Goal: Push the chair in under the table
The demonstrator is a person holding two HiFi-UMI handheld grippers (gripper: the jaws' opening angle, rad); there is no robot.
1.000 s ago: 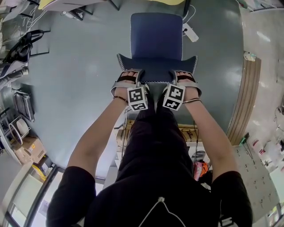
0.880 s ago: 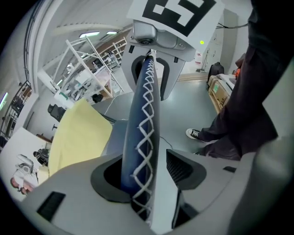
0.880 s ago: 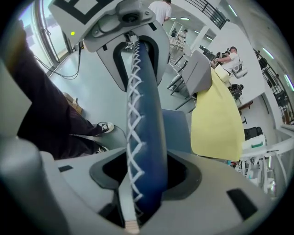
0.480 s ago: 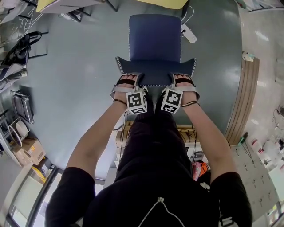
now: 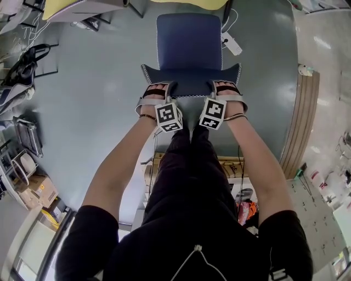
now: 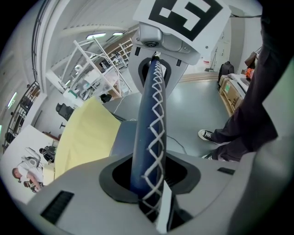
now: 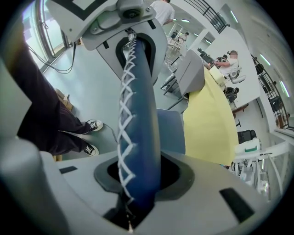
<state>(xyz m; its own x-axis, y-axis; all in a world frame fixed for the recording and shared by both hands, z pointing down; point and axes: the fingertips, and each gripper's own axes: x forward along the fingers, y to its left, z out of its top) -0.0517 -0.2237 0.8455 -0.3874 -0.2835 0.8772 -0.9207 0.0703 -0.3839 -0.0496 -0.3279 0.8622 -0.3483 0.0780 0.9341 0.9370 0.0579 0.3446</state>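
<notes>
A blue chair [image 5: 189, 41] stands on the grey floor straight ahead, its seat pointing at the yellow table [image 5: 71, 5] along the top edge. Its backrest [image 5: 191, 83], trimmed with white stitching, faces me. My left gripper [image 5: 164, 94] grips the backrest's top edge on the left, and my right gripper [image 5: 218, 93] grips it on the right. Both pairs of jaws have just been closing and now clamp the padded edge. That edge [image 6: 149, 137] runs up from between the jaws in the left gripper view, and the backrest edge [image 7: 140, 137] does the same in the right gripper view.
A white power strip [image 5: 231, 43] with its cable lies on the floor right of the seat. A long wooden panel [image 5: 300, 121] borders the floor at right. Bags [image 5: 27, 57] and boxes [image 5: 38, 186] crowd the left side. My own legs stand close behind the backrest.
Both grippers and the chair have shifted a little toward the yellow table at the top of the head view. My arms have stretched further forward.
</notes>
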